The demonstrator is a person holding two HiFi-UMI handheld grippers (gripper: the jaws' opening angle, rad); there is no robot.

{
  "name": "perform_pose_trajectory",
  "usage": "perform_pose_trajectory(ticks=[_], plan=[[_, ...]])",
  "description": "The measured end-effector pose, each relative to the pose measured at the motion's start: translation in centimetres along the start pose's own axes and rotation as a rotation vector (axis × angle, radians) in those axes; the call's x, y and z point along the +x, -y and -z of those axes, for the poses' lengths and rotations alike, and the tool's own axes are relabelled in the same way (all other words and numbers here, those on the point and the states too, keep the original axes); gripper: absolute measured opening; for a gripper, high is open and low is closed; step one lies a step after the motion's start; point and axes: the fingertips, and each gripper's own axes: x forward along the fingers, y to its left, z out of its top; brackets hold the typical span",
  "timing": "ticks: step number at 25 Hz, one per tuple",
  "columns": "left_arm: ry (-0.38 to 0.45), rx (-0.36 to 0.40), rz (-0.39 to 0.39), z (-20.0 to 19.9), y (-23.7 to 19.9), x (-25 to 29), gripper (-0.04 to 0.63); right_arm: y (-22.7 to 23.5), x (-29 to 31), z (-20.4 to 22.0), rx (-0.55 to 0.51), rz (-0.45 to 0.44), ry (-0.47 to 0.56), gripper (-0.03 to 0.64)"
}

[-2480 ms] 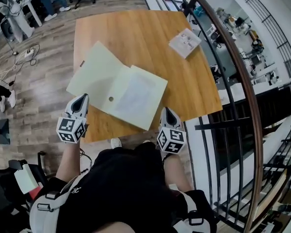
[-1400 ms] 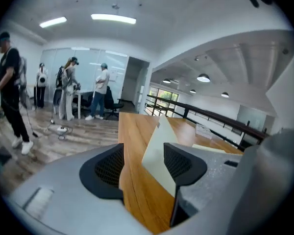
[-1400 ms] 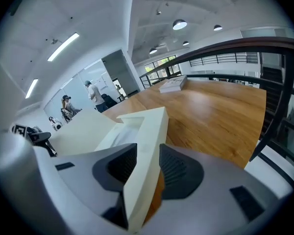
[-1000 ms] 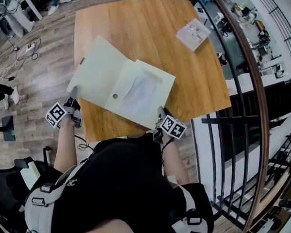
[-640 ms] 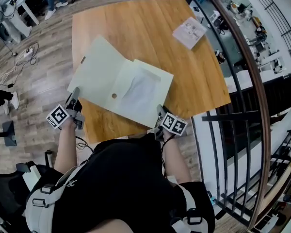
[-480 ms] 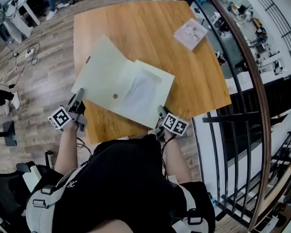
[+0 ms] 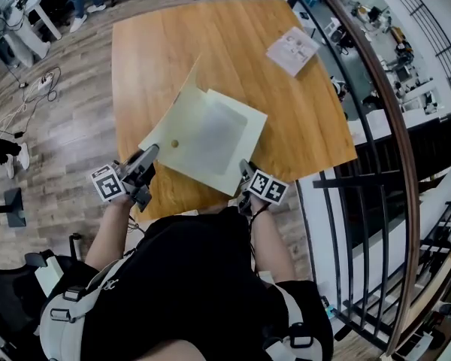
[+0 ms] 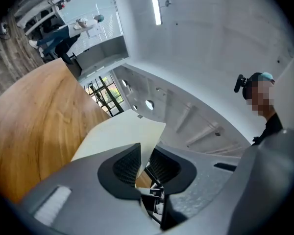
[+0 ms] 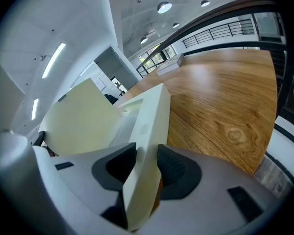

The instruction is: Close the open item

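A pale yellow-green folder-like box lies open on the wooden table (image 7: 173, 43). Its thick base (image 7: 214, 138) rests flat near the front edge. Its thin flap (image 7: 169, 115) stands raised and tilted over the base. My left gripper (image 7: 146, 156) pinches the flap's near corner; the left gripper view has the flap (image 8: 122, 136) between the pads of that left gripper (image 8: 144, 163), whose jaws are opening slightly. My right gripper (image 7: 244, 173) holds the base's front right corner; the base edge (image 9: 149, 126) fills the opening jaws of the right gripper (image 9: 146, 168), with the flap (image 9: 83, 121) behind.
A small printed booklet (image 7: 292, 50) lies at the table's far right corner. A curved black railing (image 7: 361, 126) runs close along the table's right side. The table's front edge is right at the person's body.
The flap, flat on the table to the left before, has been lifted and swung right over the base. My left gripper moved right with it. The right gripper has stayed put.
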Motion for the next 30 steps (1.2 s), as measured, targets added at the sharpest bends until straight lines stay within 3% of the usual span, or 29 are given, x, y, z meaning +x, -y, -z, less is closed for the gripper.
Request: perform_pose_trajectory(ticks=[6,10,12,15,30], plan=[[-0.18,0.09,0.051,5.8,2.2,3.2,0.052,0.6,0.1,0.2,0.055,-0.028,-0.004,0.17],[-0.254,-0.024,0.106,9.2,3.7,5.5,0.053,-0.1,0.0,0.0,-0.09,0.037,-0.017,0.147],[-0.335,-0.022,0.11,11.9,3.8,6.2,0.064,-0.4,-0.1,0.1,-0.153,0.069,-0.02,0.133],[-0.44,0.017,0.086,15.7,3.1,6.8,0.072,-0.4,-0.1,0.1,-0.158,0.068,-0.022,0.132],[-0.651,0.049,-0.045,22.6,0.3,8.6,0.09,-0.7,-0.2,0.1,-0.239,0.05,-0.046,0.127]])
